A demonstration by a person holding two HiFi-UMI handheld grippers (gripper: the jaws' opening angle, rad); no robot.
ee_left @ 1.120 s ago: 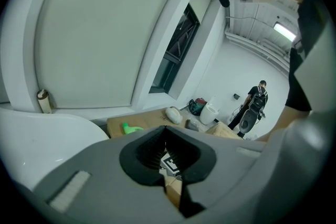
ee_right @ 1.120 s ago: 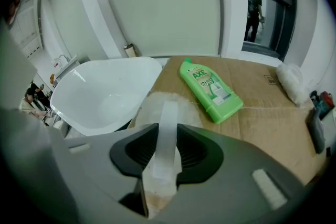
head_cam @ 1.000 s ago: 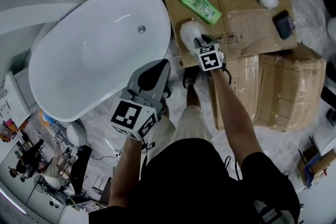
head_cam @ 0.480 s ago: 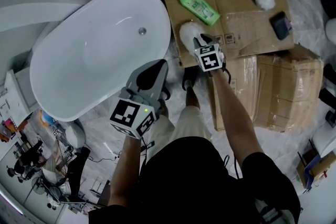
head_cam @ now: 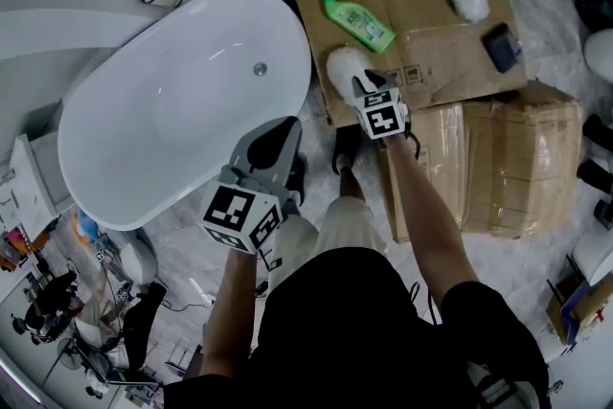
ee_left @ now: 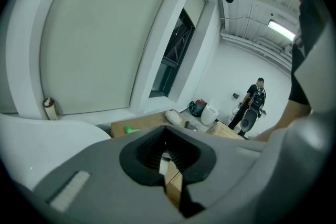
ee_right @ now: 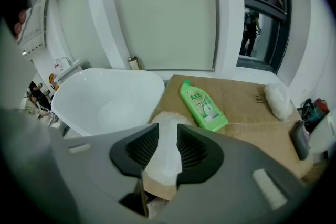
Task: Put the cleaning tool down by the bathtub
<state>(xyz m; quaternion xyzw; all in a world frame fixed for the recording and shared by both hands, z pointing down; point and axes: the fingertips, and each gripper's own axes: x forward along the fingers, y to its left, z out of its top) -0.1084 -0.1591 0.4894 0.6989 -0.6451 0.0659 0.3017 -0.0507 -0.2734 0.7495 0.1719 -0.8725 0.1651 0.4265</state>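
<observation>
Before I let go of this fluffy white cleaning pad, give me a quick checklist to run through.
1. Grip: right gripper is shut on the cleaning pad. Ok.
2. Spot: the pad is at the cardboard corner, right beside the bathtub. Ok.
3. Landing room: the green bottle lies apart from the pad. Ok.
4. Pad already resting on the cardboard: cannot tell.
5. Left gripper: shut, holding nothing, away from the pad. Ok.
</observation>
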